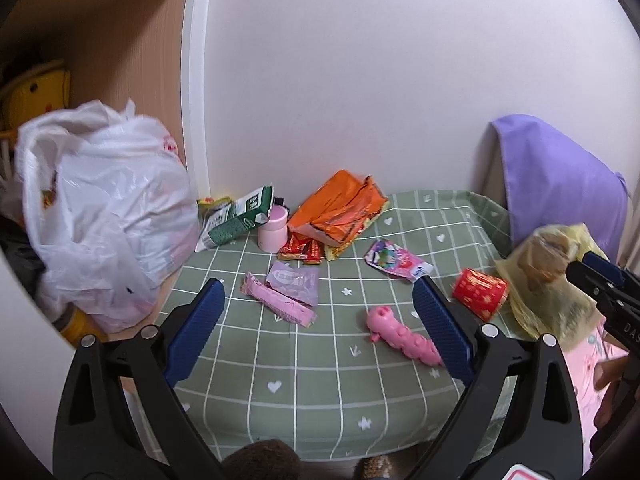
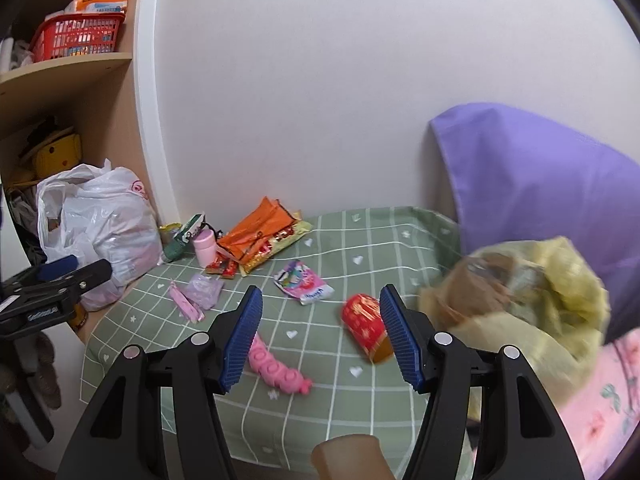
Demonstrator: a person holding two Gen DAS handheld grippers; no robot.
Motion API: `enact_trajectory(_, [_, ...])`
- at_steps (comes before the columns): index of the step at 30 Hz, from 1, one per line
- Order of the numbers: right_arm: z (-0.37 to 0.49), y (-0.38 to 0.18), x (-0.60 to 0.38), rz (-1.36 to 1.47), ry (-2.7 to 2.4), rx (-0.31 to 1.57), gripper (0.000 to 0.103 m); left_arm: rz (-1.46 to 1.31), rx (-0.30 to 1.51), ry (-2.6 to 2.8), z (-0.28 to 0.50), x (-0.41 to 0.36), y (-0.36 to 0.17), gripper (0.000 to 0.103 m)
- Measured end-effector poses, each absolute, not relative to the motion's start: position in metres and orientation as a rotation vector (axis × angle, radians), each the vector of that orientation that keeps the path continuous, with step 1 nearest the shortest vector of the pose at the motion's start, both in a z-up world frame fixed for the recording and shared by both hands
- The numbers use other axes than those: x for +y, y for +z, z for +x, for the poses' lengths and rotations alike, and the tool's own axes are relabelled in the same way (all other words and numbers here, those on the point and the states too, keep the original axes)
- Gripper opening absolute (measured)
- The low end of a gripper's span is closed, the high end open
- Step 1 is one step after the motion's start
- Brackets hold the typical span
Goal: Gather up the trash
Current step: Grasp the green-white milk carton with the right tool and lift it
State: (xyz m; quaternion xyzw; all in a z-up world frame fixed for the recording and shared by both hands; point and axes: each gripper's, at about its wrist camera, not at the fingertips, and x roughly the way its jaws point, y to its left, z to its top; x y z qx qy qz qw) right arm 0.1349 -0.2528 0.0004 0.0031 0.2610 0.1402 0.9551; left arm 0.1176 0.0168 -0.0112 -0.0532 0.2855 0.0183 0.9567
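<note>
Right wrist: red cup (image 2: pixel 366 326) lies toppled on cloth (image 2: pixel 320 412).

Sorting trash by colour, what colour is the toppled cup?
Red with gold print, clearest in the right wrist view.

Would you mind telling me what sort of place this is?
Probably a bedroom: a bed with a green checked sheet, a purple pillow against the wall, and open wooden shelves beside it.

Plain white wall (image 2: pixel 320 100), wooden shelving (image 2: pixel 64 68) at left, green checked tablecloth (image 1: pixel 320 380), soft even light
</note>
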Motion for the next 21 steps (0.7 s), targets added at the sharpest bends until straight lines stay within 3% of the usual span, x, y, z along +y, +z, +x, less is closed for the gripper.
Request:
enact_trajectory(6, [0.195,-0.022,-0.248,-0.075,0.359,0.614,0.058,-0.154,0.624,0.014,0.175,0.018,-0.033,0.094])
enact_trajectory(13, [0.257,-0.047,-0.245,-0.105,0.455,0.711,0.057,-0.214,0.816,0.057,0.225,0.035,-0.079,0.094])
enact_trajectory(21, [0.304,-0.078,-0.209,-0.075,0.477,0.764,0.057,-0.255,0.721,0.108,0.272,0.111,-0.072,0.092])
